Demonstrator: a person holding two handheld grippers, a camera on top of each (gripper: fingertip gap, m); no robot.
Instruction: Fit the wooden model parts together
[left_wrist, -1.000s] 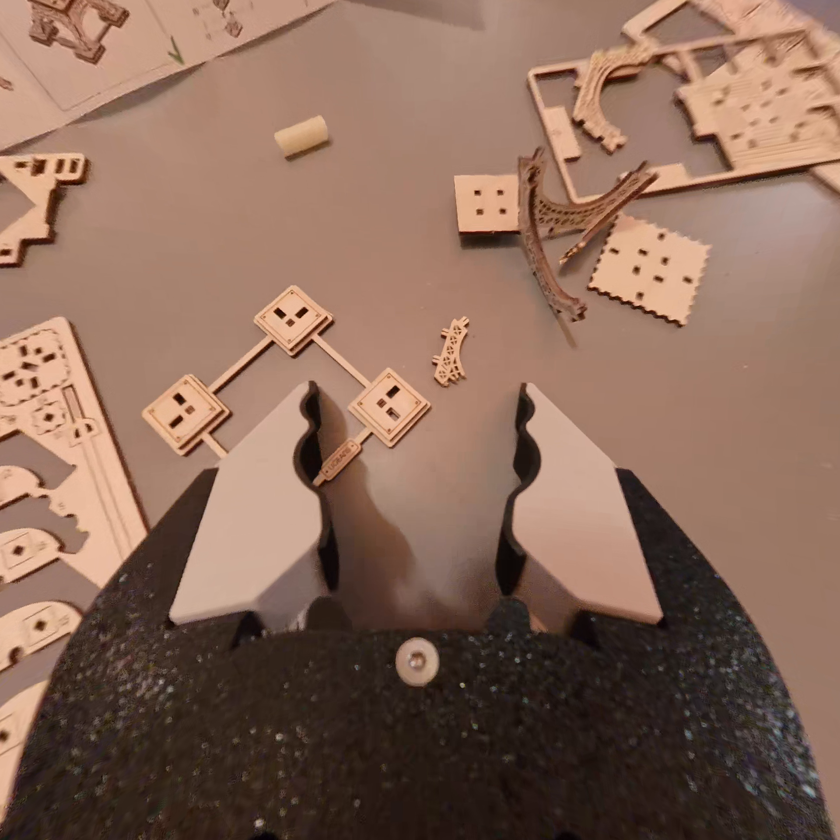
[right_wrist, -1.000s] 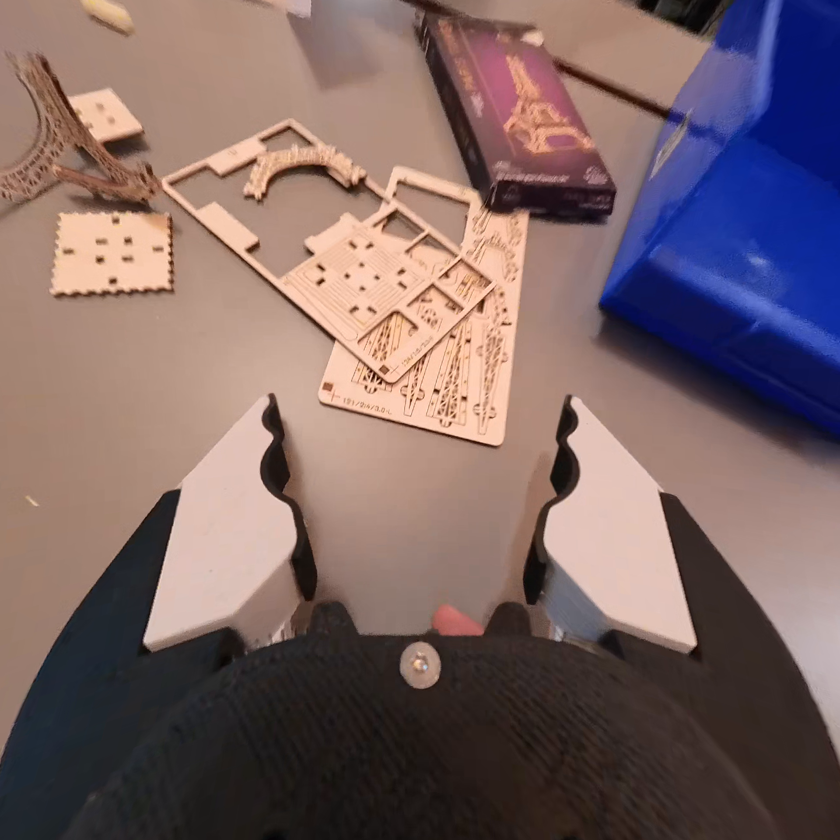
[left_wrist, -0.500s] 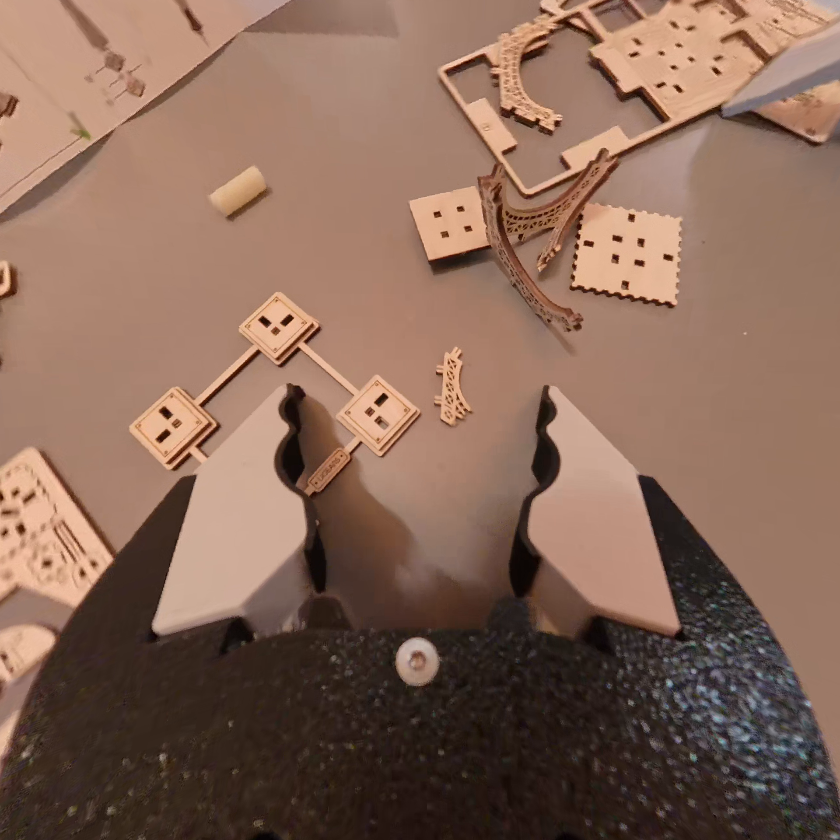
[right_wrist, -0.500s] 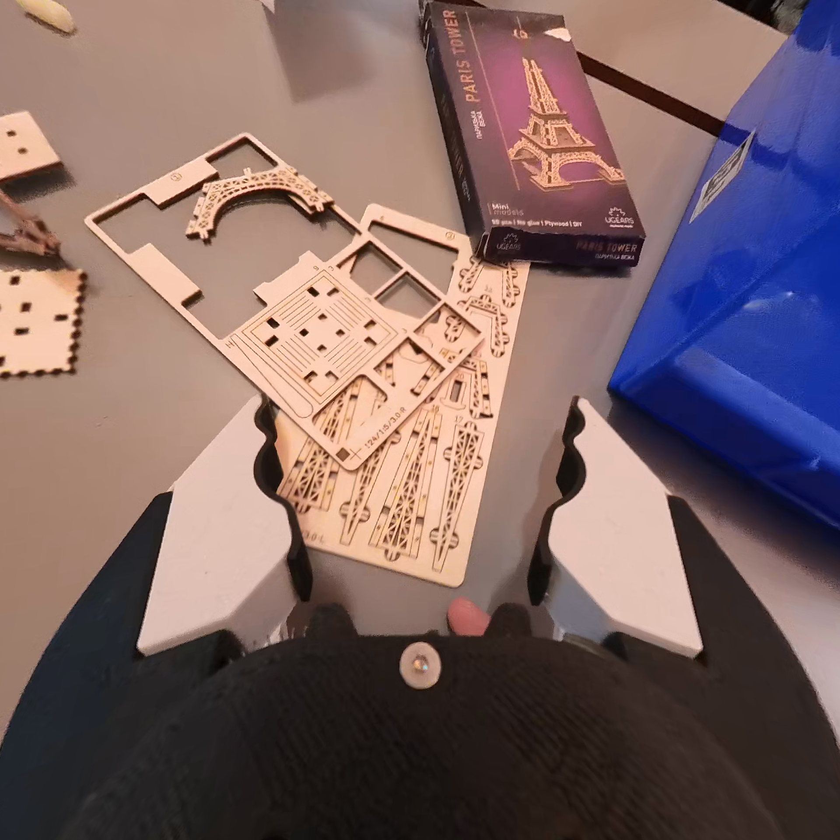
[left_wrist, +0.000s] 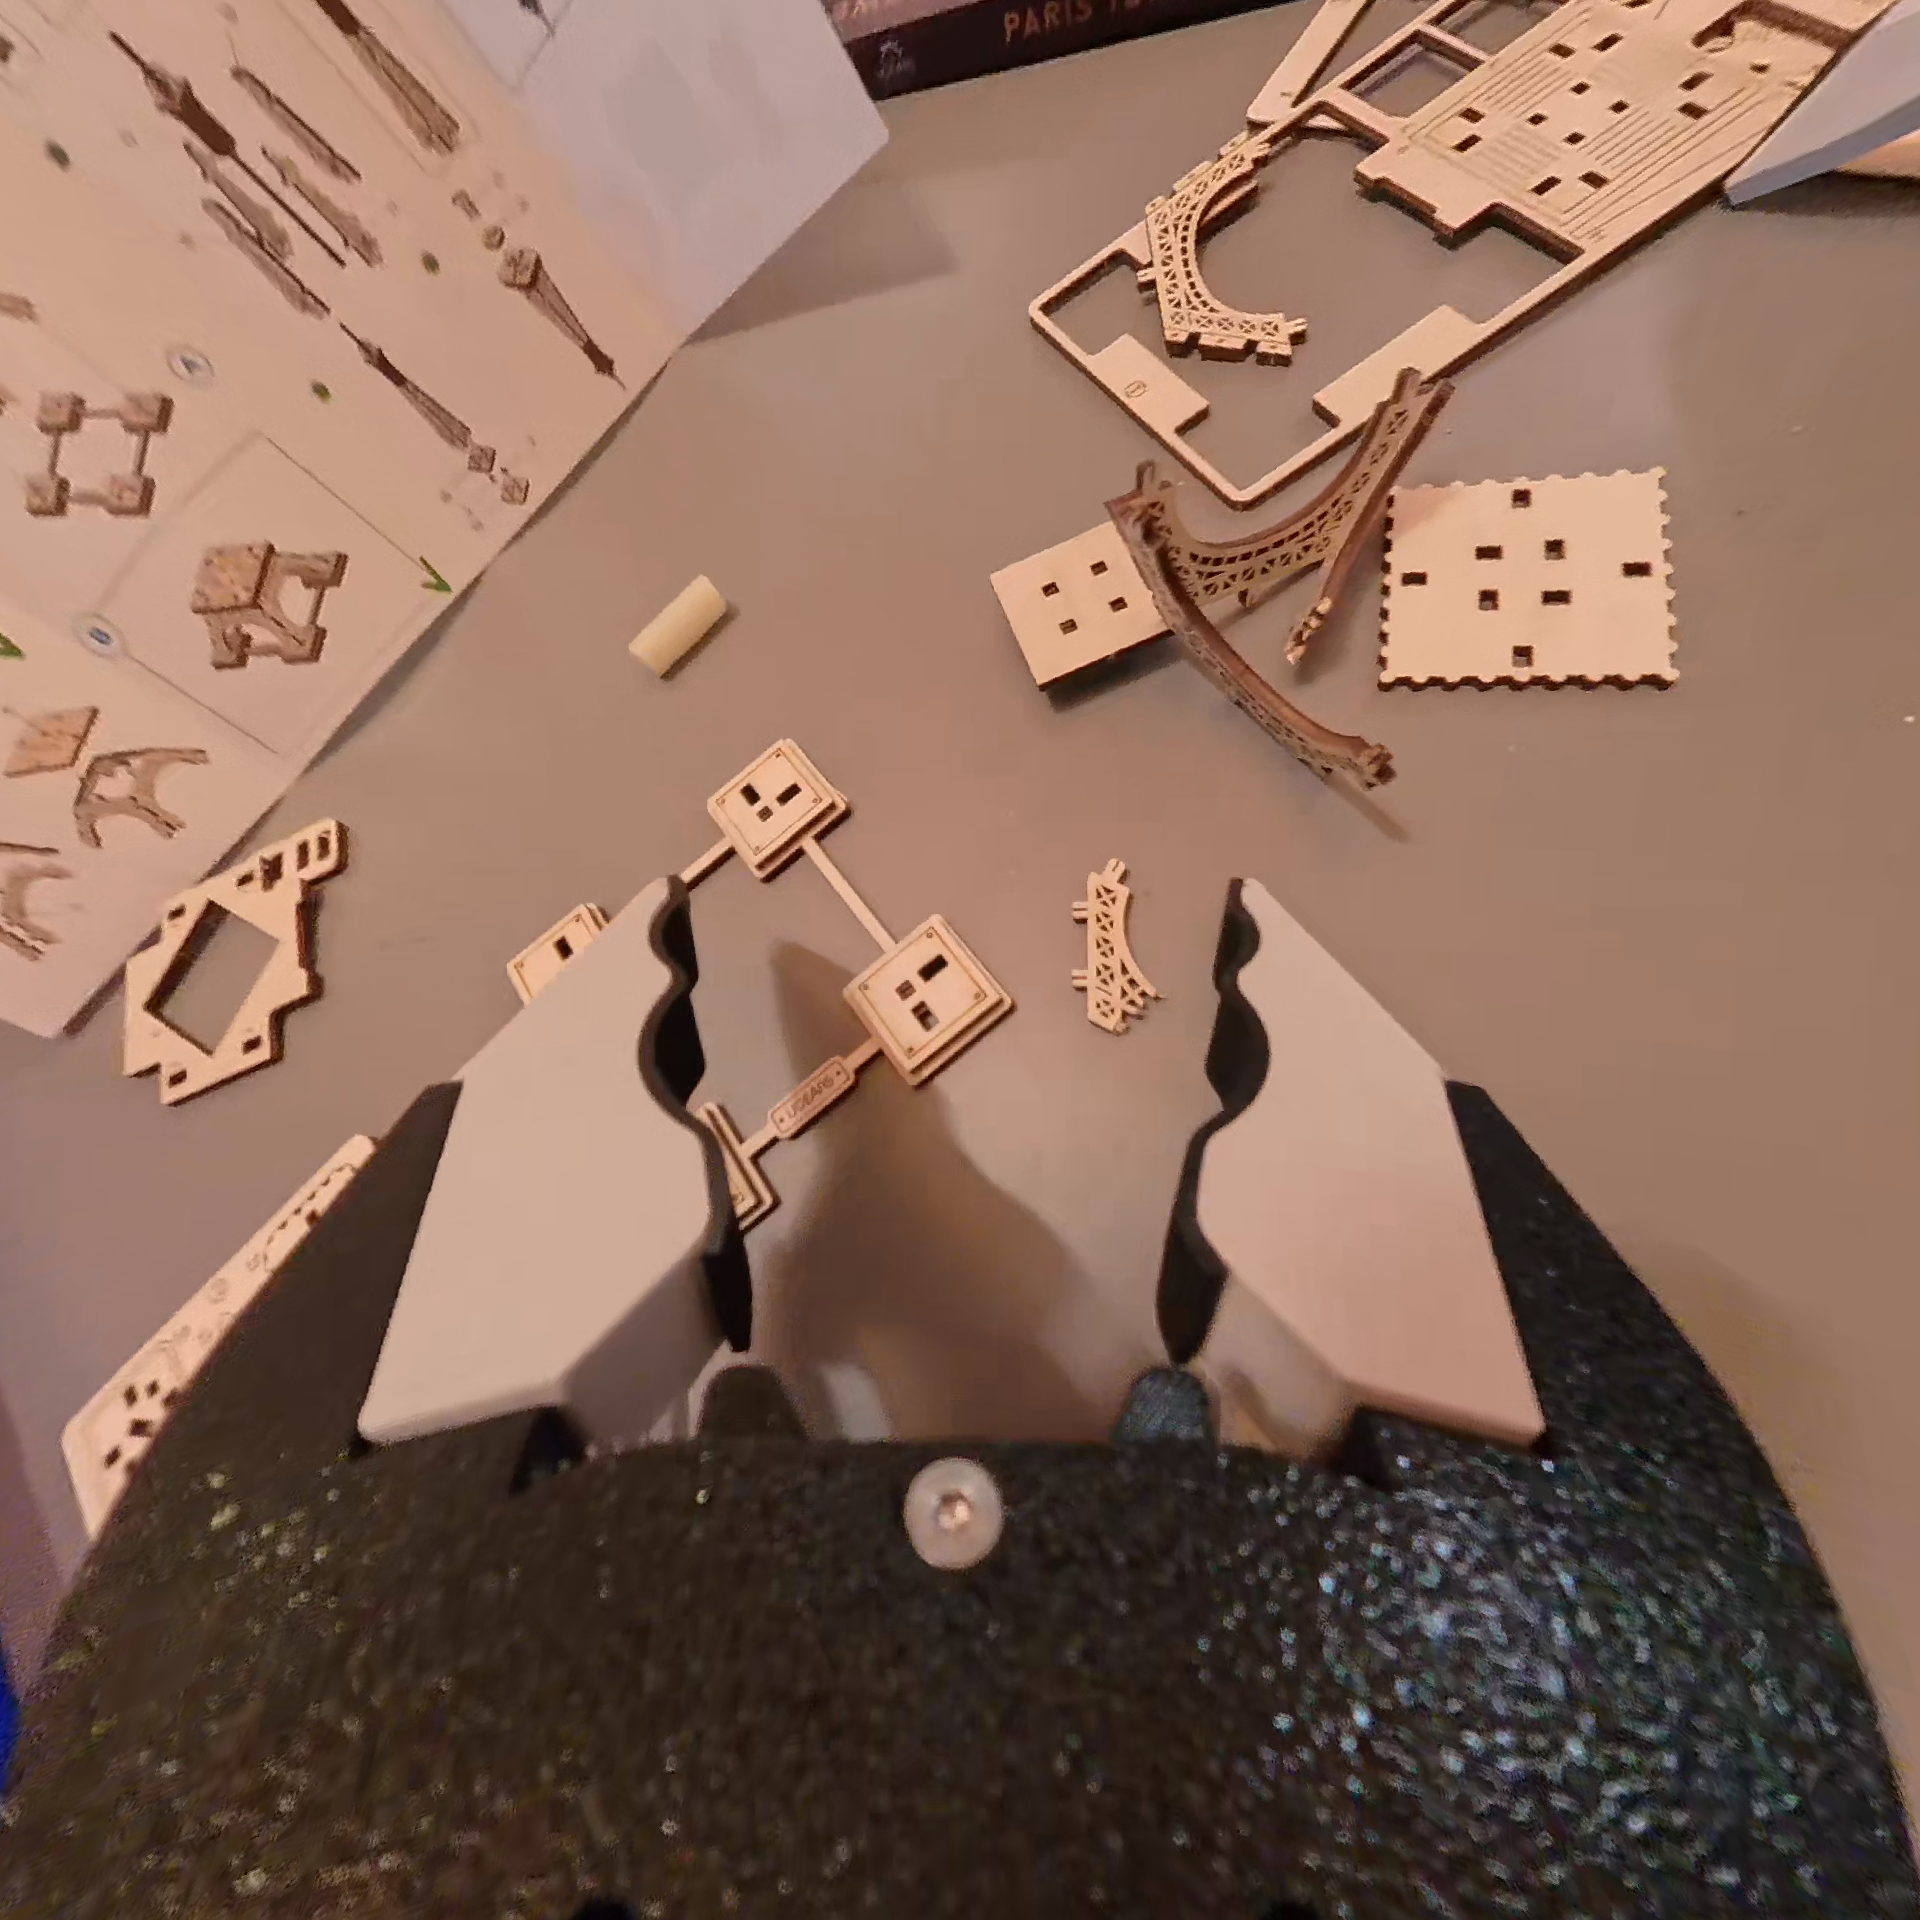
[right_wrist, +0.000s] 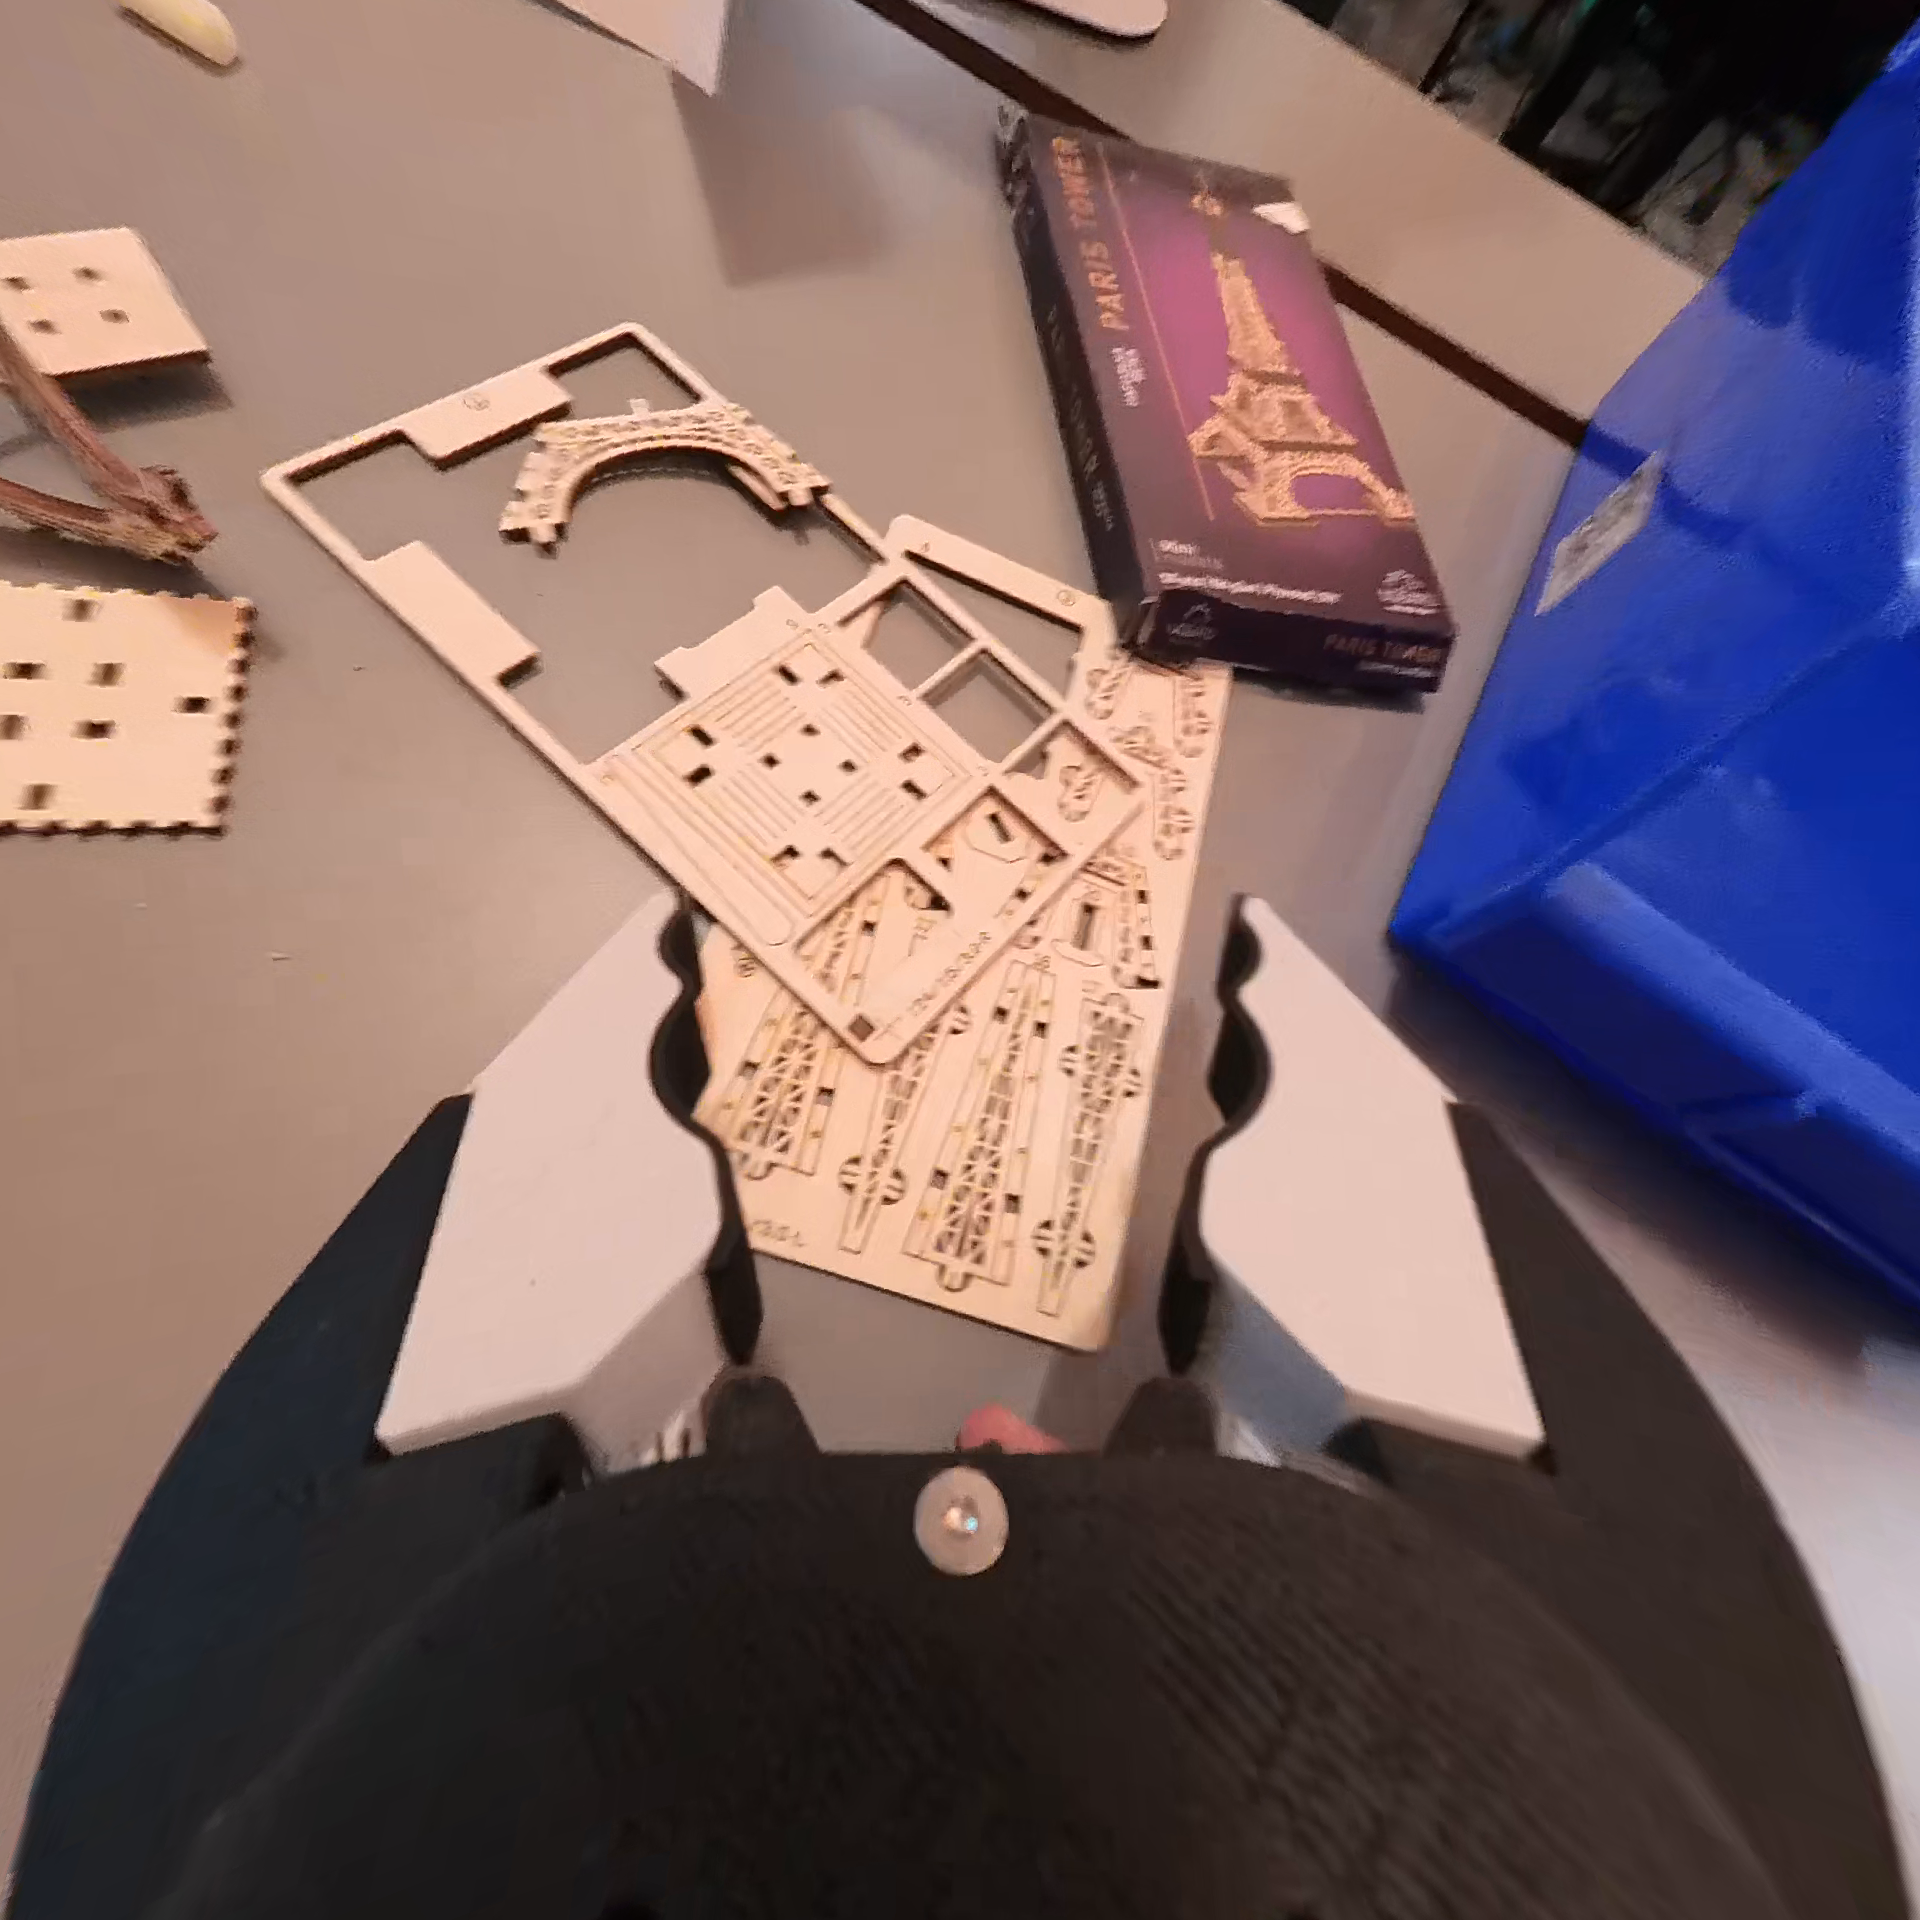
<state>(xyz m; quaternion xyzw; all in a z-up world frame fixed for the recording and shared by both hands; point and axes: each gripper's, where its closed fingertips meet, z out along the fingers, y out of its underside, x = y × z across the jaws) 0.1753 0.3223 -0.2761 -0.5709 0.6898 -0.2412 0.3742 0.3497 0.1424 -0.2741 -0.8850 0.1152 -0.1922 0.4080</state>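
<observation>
My left gripper (left_wrist: 951, 899) is open and empty above a sprue of small square wooden plates (left_wrist: 925, 1000). A small curved lattice piece (left_wrist: 1110, 961) lies between its fingertips. Farther off, two arched tower legs joined together (left_wrist: 1236, 603) rest against a small square plate (left_wrist: 1070, 608), with a larger notched plate (left_wrist: 1522, 582) to their right. My right gripper (right_wrist: 951, 920) is open and empty over two stacked wooden part sheets (right_wrist: 966, 1132); the upper sheet (right_wrist: 790, 769) still carries an arch piece (right_wrist: 644, 457).
An instruction sheet (left_wrist: 260, 364) lies at the left, with a cream cylinder (left_wrist: 677, 627) and a loose frame piece (left_wrist: 223, 951) near it. The dark model box (right_wrist: 1226, 416) and a blue bin (right_wrist: 1704, 748) stand at the right. More part sheets show at the left edge (left_wrist: 208, 1340). The small square plate (left_wrist: 1070, 608) is closer to my left gripper, around 6 centimetres from its tips; the right tips are 15 centimetres off. It turns up in the right wrist view (right_wrist: 58, 291) as well.
Both grippers stayed open. The left view has swung left and back, bringing the instruction sheet into view. The right gripper has moved forward over the stacked part sheets.
</observation>
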